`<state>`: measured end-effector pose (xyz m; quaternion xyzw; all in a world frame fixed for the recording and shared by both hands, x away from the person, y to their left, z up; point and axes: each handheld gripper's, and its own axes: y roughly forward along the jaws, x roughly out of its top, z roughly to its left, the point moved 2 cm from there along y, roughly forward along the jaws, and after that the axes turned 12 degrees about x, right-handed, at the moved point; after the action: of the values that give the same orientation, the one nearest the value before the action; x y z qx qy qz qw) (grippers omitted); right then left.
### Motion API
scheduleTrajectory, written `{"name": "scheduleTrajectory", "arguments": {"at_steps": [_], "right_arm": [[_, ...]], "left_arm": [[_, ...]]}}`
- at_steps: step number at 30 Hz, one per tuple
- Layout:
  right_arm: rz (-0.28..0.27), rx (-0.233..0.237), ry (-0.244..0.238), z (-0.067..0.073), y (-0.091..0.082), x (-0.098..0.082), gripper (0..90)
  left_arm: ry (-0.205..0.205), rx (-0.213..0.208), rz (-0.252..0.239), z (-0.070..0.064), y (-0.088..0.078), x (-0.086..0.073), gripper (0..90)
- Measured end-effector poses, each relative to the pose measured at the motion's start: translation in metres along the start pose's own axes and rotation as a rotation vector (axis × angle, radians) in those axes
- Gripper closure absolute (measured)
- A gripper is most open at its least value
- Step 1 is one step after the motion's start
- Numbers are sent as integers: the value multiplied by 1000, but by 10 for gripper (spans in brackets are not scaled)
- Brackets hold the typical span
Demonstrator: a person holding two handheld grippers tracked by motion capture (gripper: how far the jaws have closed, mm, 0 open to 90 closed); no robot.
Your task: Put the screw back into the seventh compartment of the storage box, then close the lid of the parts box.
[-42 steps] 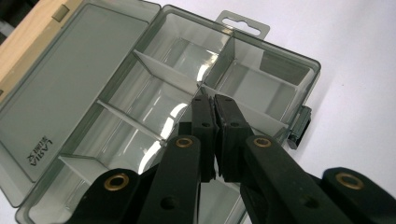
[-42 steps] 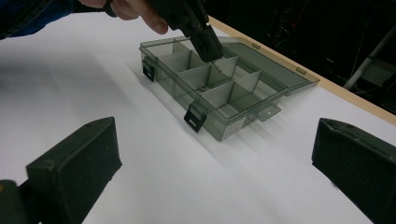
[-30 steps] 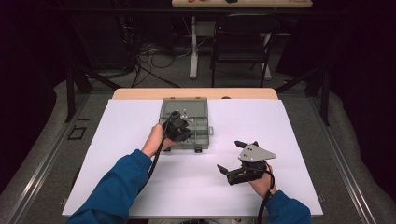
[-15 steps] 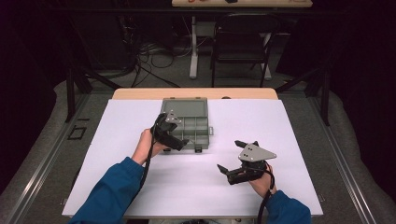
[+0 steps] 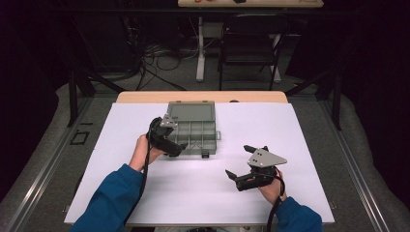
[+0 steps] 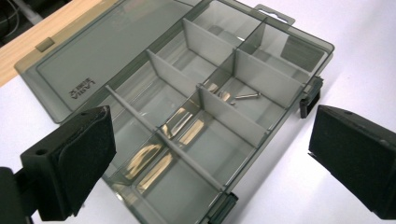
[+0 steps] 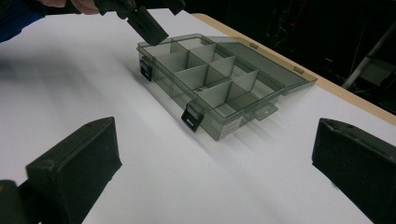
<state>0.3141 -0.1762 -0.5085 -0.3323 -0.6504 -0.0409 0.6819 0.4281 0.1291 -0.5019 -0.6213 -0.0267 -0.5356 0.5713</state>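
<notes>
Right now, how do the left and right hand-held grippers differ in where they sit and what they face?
The left hand-held gripper hovers at the open organizer box's near-left edge; the right hand-held gripper sits apart from it over bare white table. The left looks down into the compartments; the right views the box from a distance. Both stand open, holding nothing.

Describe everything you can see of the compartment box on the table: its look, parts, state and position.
The compartment box is smoky grey, see-through plastic. Its lid lies folded flat open behind it. Grey dividers split the tray into small compartments; one holds a few small metal pins. Dark latches hang on the front wall, and a hang tab sticks out at one end. It rests flat on the white table cover, near the far edge. Nothing else touches it.
</notes>
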Motion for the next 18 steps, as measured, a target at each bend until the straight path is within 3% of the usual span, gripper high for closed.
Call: {"name": "scheduleTrajectory", "arguments": {"at_steps": [9,18], "right_arm": [[5,9,-3,1,0,1,0],[2,13,-1,-1,0,0,0]], "left_arm": [[-21,14,-6,7,1,-3,0],[-42,17,4,14,13,-6,0]]}}
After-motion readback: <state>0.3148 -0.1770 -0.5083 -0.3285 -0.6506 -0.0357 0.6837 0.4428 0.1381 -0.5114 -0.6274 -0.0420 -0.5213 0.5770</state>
